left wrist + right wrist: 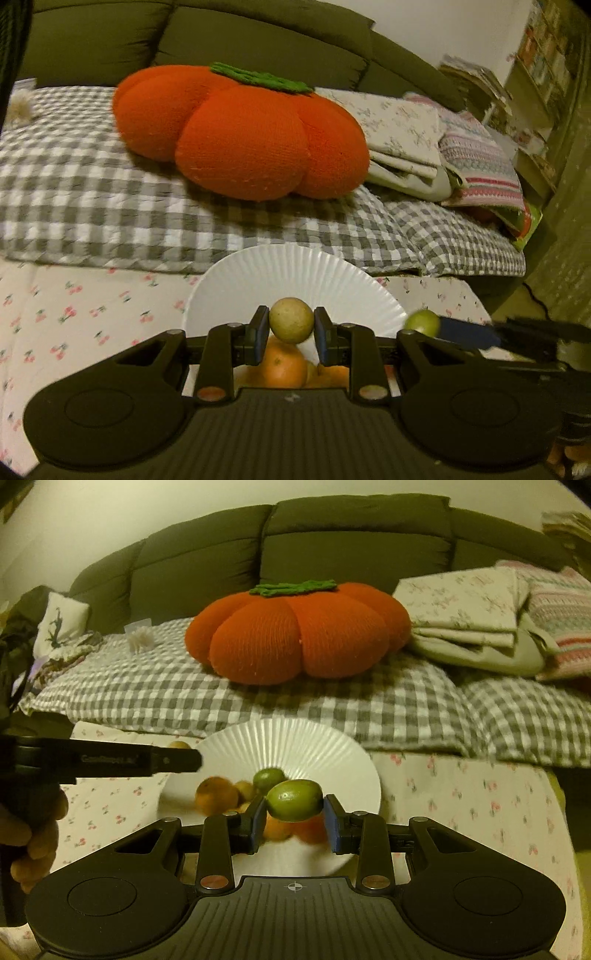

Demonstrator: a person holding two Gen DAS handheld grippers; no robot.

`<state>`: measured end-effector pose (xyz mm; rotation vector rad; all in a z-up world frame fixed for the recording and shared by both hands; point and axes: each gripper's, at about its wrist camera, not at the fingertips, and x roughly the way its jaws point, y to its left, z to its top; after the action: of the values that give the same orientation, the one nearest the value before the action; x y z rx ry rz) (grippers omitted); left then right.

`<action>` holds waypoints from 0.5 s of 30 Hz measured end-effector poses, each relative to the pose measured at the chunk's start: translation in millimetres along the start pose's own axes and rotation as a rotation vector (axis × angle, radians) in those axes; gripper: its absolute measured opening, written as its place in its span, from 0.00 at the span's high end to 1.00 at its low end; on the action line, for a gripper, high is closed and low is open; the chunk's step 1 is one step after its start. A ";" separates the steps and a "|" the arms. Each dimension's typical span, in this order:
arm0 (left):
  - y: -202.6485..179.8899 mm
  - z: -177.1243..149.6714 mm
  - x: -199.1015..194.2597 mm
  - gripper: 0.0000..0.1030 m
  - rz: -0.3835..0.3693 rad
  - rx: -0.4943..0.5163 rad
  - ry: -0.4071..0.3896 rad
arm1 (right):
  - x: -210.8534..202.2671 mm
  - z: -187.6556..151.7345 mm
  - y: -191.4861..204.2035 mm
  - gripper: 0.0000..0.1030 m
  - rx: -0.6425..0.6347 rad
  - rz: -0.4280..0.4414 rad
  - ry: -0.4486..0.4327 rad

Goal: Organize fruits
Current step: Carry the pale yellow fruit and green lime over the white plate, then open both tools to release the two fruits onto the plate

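Behind the cherry-print tabletop [461,805], a sofa [332,535] is seen. A yellow fruit [291,320] is gripped by the left jaws and a lime [294,799] by the right, both held over the plate [295,746], probably for setting among the oranges [216,795].

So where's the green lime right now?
The lime is gripped in the right gripper, held above the white plate near the oranges.
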<state>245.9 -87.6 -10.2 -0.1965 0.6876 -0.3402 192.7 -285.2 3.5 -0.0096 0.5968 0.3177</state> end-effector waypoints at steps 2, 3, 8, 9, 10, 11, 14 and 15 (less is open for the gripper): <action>1.5 2.0 11.3 0.77 0.003 -0.009 0.020 | 12.2 5.2 -3.4 0.69 -0.029 -0.008 0.005; 3.6 2.8 16.2 0.77 0.006 -0.020 0.026 | 19.2 7.1 -5.2 0.69 -0.043 -0.011 0.011; 13.4 1.7 30.3 0.77 0.012 -0.043 0.039 | 48.7 15.6 -15.4 0.69 -0.056 -0.023 0.032; 14.5 0.4 33.2 0.77 0.014 -0.046 0.044 | 52.8 17.1 -16.7 0.69 -0.056 -0.017 0.034; 15.3 -0.9 36.5 0.77 0.015 -0.048 0.051 | 57.7 18.3 -16.7 0.69 -0.060 -0.014 0.038; 15.7 -2.8 39.0 0.77 0.016 -0.049 0.058 | 61.4 18.6 -16.5 0.69 -0.066 -0.015 0.043; 16.6 -6.1 41.3 0.77 0.019 -0.050 0.059 | 74.4 19.3 -14.2 0.69 -0.079 -0.015 0.063; 16.6 -6.3 40.9 0.77 0.020 -0.051 0.057 | 77.6 19.0 -14.3 0.69 -0.070 -0.011 0.068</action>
<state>275.3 -87.8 -43.7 -0.2290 0.7545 -0.3099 268.0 -274.4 -24.9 -0.0914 0.6524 0.3282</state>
